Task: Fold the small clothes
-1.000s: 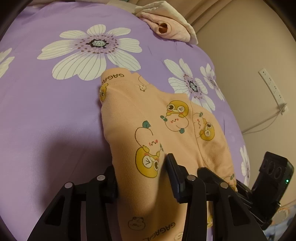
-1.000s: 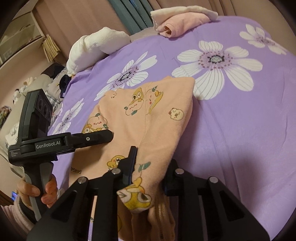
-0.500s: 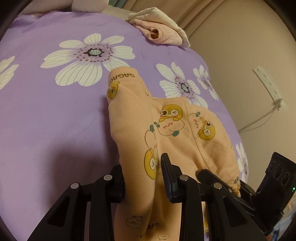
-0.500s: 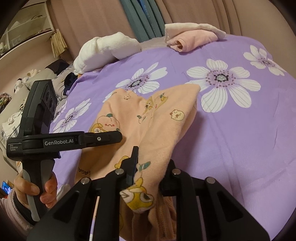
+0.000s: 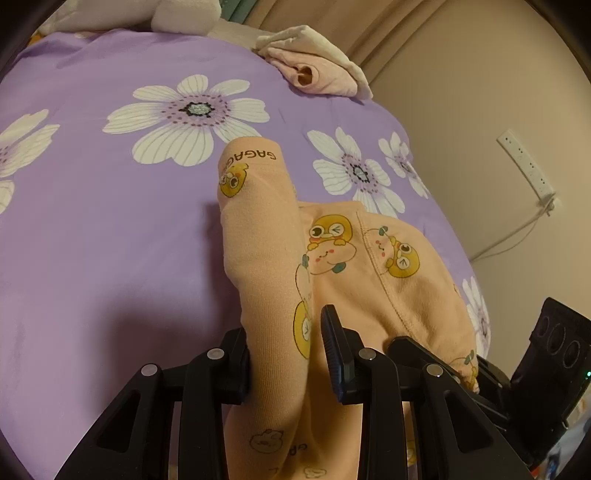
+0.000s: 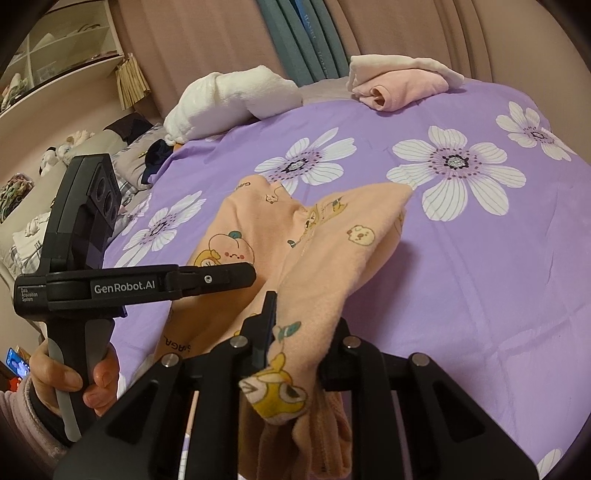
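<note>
Folding is in the middle: left gripper [image 5: 284, 354] and right gripper [image 6: 303, 343] each pinch the near edge of the peach garment [image 6: 325, 251], lifted over the purple bedspread [image 6: 480, 277]. Next, I think, carry this edge forward and lay it evenly.

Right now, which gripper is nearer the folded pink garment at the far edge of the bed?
Neither, clearly. The left gripper and right gripper both grip the peach pants, well short of the pink garment.

Purple flowered bedspread [image 5: 110, 240], white pillow [image 6: 229, 99], teal curtain [image 6: 299, 33], wall power strip [image 5: 526, 164]
</note>
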`<move>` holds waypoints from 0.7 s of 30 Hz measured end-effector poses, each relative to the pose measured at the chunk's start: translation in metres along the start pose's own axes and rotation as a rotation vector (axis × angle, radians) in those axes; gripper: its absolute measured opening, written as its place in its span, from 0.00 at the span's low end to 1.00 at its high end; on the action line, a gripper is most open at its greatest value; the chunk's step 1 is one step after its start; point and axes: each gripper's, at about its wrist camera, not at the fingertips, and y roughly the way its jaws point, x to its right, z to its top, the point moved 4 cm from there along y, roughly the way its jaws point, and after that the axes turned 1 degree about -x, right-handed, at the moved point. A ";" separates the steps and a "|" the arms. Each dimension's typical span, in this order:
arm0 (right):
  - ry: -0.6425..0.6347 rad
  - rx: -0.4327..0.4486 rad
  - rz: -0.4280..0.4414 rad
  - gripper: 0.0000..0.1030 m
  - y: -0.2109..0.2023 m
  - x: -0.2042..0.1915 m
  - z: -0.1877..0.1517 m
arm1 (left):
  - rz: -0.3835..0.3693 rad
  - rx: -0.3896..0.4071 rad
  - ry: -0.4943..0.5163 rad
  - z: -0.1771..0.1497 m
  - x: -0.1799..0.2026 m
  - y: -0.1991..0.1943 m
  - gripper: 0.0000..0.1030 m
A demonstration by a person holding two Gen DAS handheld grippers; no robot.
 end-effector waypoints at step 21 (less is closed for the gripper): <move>-0.116 0.003 0.050 0.18 0.019 -0.061 0.017 | 0.033 0.093 -0.069 0.005 -0.047 -0.048 0.30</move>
